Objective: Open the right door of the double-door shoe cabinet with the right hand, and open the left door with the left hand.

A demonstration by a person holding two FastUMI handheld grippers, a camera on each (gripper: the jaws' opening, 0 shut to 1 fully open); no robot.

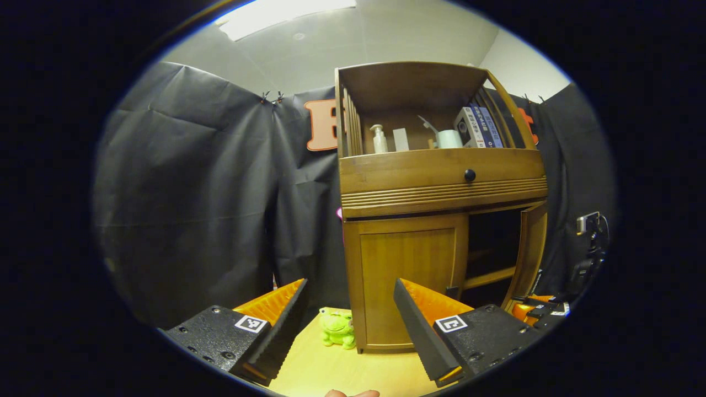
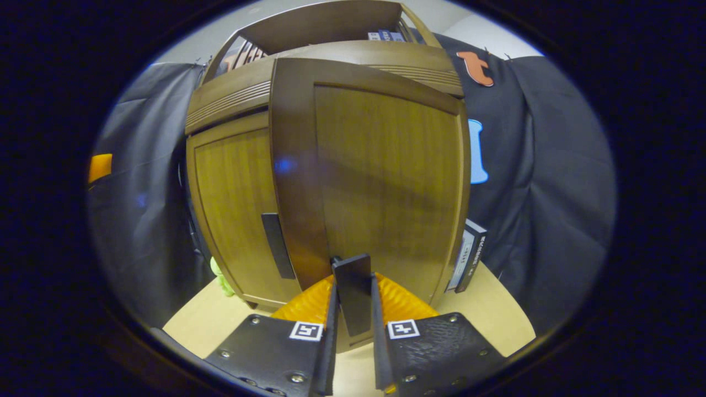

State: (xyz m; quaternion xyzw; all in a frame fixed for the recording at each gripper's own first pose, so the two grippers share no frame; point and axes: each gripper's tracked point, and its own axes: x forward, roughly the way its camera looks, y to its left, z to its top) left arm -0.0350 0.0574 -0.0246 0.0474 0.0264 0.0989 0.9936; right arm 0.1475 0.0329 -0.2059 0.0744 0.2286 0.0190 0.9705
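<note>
right door swung open in the right gripper's hold, left door shut

the cabinet (image 1: pixel 441 204) stands on a pale table (image 1: pixel 331 369) against the black cloth; in the left gripper view its right door (image 1: pixel 529 253) hangs open, showing a dark inside with a shelf, while the left door (image 1: pixel 408 281) is closed flush under the drawer with its black knob (image 1: pixel 469 175). in the right gripper view the right door (image 2: pixel 386 182) stands ajar in front of the left door (image 2: pixel 231 204), and the right gripper (image 2: pixel 353 331) has both fingers pressed on the door's dark handle (image 2: pixel 353 292). the left gripper (image 1: pixel 347 325) hangs short of the cabinet, fingers wide apart around nothing. a green toy (image 1: pixel 337 328) sits on the table just beside the cabinet's left foot
</note>
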